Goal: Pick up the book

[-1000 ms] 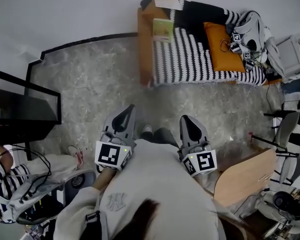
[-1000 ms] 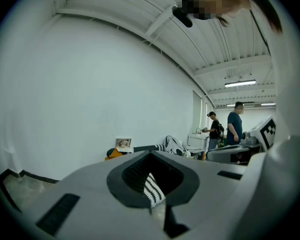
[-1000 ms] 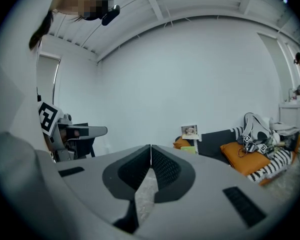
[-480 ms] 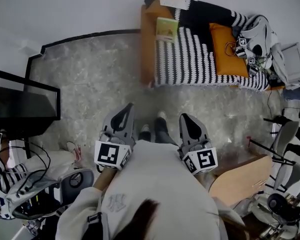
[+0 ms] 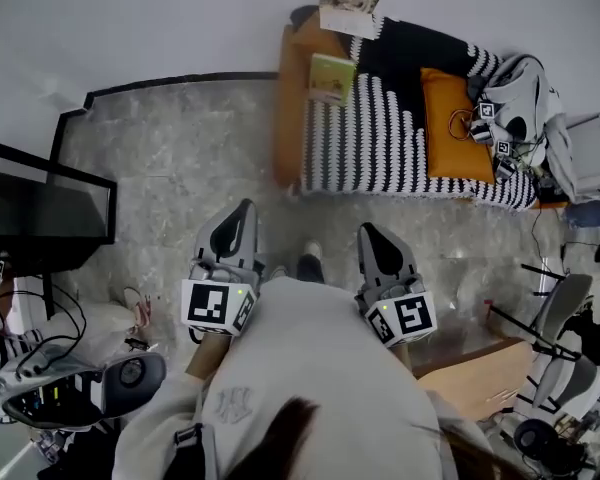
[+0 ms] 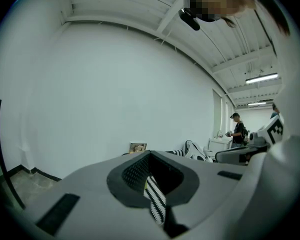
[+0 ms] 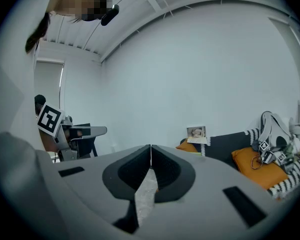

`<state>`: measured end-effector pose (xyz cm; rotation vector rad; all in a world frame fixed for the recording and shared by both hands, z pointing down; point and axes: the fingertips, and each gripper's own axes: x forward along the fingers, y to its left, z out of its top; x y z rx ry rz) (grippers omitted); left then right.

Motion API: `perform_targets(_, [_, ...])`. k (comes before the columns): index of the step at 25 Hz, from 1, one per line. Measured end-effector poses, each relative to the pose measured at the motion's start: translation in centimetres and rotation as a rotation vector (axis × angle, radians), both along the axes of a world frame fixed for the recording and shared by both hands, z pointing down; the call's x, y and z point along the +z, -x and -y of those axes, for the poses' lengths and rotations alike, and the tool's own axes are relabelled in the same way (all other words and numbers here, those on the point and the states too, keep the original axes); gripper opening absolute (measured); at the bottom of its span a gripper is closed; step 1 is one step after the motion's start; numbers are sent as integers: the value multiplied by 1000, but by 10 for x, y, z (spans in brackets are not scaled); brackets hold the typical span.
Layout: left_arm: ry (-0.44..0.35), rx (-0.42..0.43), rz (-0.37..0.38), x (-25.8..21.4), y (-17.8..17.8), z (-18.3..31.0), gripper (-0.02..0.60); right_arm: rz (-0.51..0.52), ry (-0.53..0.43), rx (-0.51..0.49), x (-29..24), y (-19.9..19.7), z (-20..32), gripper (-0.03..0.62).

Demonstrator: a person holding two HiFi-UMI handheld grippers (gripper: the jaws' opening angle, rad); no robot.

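The green book (image 5: 332,78) lies flat on the striped blanket (image 5: 380,138), at the left end of the sofa (image 5: 288,118) and close to the wall. A small picture (image 5: 348,1) stands just behind it, and an orange cushion (image 5: 446,123) lies further right on the same blanket. The left gripper (image 5: 244,211) and the right gripper (image 5: 366,232) are over the grey floor (image 5: 180,168), well apart from the book. Both have their jaws together and hold nothing.

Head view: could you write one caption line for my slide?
A person holds the left hand-held gripper and right hand-held gripper, both shut and empty, facing the green book on a striped sofa.
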<state>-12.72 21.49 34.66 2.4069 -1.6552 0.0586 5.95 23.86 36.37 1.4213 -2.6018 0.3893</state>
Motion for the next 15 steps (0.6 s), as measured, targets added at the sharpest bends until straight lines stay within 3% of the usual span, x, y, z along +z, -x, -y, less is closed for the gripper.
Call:
perform_targets(8, [-53,-2,16,-6,-37,33,9,-5,-29,-3,-1,-45,29,21])
perform_targets(15, [-86,-17,40,-13,-36,57,9,9,-18,15,6,-61,52,21])
